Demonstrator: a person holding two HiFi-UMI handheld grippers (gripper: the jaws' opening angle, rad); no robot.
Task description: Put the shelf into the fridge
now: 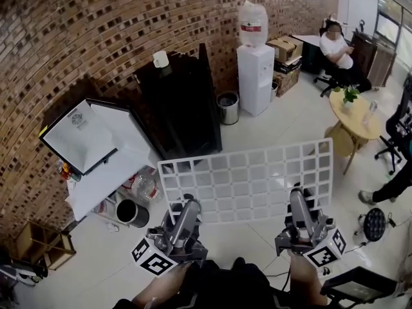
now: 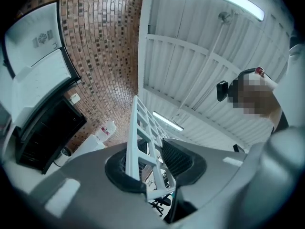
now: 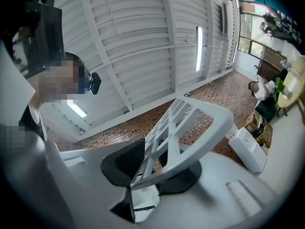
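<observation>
No text can be read (the water bottle label (image 1: pixel 252 26) is blurred).

White tiled floor (image 1: pixel 283 127) carries everything. Black fridge (image 1: pixel 183 108) against the brick wall (image 1: pixel 96 37), door open. Bin (image 1: pixel 228 107) just beside it, then white dispenser (image 1: pixel 255 76), then boxes (image 1: pixel 286 53). Round wooden bench (image 1: pixel 358 126) at right, office chair (image 1: pixel 394 137) near it. Below the fridge door: black bucket (image 1: pixel 132 213) and clear jug (image 1: pixel 147 187). Wooden crate (image 1: pixel 42 243) lower left, small black fan (image 1: pixel 374 224) lower right.
</observation>
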